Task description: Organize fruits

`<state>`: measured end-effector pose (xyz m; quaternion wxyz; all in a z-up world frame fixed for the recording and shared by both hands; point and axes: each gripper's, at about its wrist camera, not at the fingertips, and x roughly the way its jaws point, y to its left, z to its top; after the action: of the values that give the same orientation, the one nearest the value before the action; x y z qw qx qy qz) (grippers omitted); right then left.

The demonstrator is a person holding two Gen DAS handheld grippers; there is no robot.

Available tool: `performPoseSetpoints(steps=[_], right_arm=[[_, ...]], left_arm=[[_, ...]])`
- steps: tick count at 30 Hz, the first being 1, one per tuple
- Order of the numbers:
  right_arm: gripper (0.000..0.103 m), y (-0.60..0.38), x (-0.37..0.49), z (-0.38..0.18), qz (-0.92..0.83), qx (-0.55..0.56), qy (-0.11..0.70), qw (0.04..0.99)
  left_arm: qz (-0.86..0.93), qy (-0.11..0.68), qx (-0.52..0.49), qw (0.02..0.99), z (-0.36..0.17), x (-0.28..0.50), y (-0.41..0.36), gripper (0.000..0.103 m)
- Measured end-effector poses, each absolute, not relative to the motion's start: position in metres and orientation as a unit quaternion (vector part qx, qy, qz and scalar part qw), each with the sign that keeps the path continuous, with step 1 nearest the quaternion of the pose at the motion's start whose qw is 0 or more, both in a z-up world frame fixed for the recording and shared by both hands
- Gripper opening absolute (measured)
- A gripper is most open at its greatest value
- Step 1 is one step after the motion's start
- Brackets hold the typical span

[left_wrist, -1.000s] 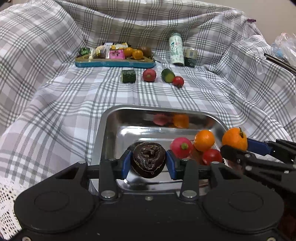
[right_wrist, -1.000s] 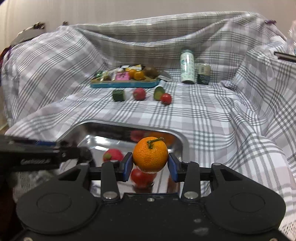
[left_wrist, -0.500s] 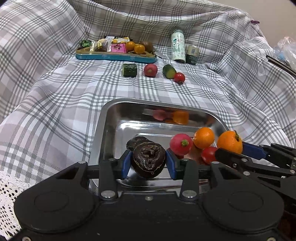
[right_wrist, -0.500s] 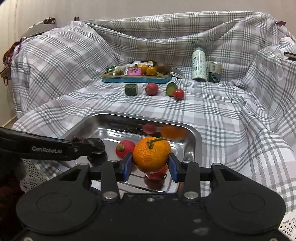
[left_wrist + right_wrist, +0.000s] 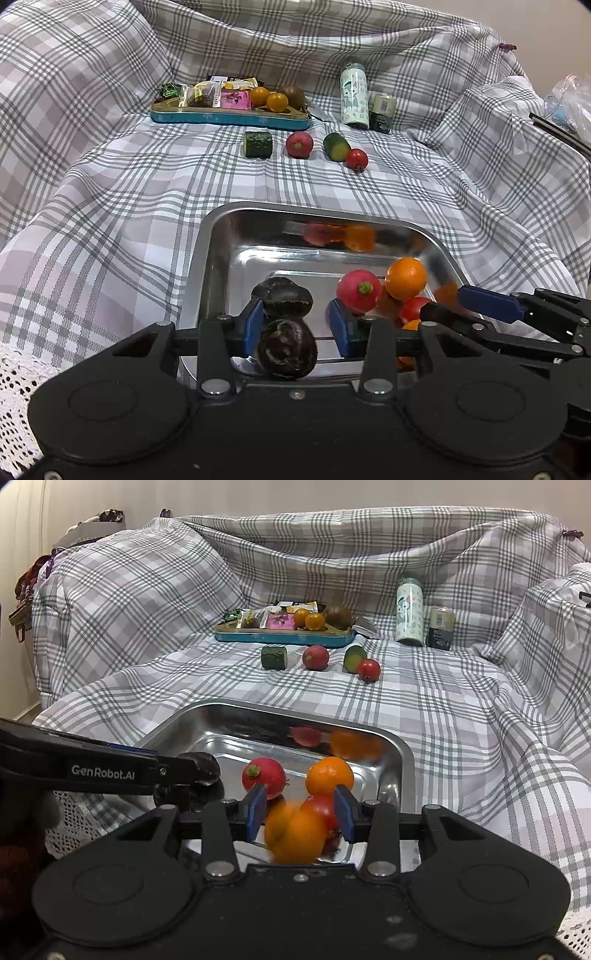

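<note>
A steel tray (image 5: pixel 216 236) (image 5: pixel 402 760) lies on the checked cloth close in front. My left gripper (image 5: pixel 297 325) is open; a dark wrinkled fruit (image 5: pixel 286 349) drops free between its fingers, above its dark reflection in the tray. My right gripper (image 5: pixel 301 812) is open; a blurred orange (image 5: pixel 295 836) falls from it over the tray. In the tray lie a red fruit (image 5: pixel 264 777), another orange (image 5: pixel 330 775) and a tomato (image 5: pixel 321 808).
At the back stand a teal tray (image 5: pixel 229 118) of snacks and small fruits, a patterned can (image 5: pixel 354 96) and a dark jar (image 5: pixel 382 112). On the cloth before them lie two cucumber pieces (image 5: pixel 257 144) (image 5: pixel 336 146), a red fruit (image 5: pixel 299 144) and a tomato (image 5: pixel 357 159).
Both grippers lowered over the steel tray and opened. The dark fruit and the orange have left the fingers and are dropping into the tray.
</note>
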<state>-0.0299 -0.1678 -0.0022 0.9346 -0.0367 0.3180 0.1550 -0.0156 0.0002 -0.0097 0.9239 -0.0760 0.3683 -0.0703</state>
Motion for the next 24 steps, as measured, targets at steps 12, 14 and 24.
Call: performPoseSetpoints(steps=[12, 14, 24], right_arm=[[0.041, -0.1724, -0.0278, -0.0021, 0.146, -0.023, 0.317, 0.937], [0.041, -0.1726, -0.0265, -0.0024, 0.141, -0.019, 0.317, 0.938], [0.041, -0.1775, -0.0216, -0.0023, 0.107, 0.001, 0.318, 0.942]], left_arm=[[-0.066, 0.353, -0.087, 0.929, -0.0074, -0.0186, 0.0034, 0.048], [-0.065, 0.351, -0.085, 0.930, -0.0072, -0.0192, 0.0028, 0.049], [-0.060, 0.364, -0.076, 0.926, -0.0105, -0.0156, -0.0004, 0.048]])
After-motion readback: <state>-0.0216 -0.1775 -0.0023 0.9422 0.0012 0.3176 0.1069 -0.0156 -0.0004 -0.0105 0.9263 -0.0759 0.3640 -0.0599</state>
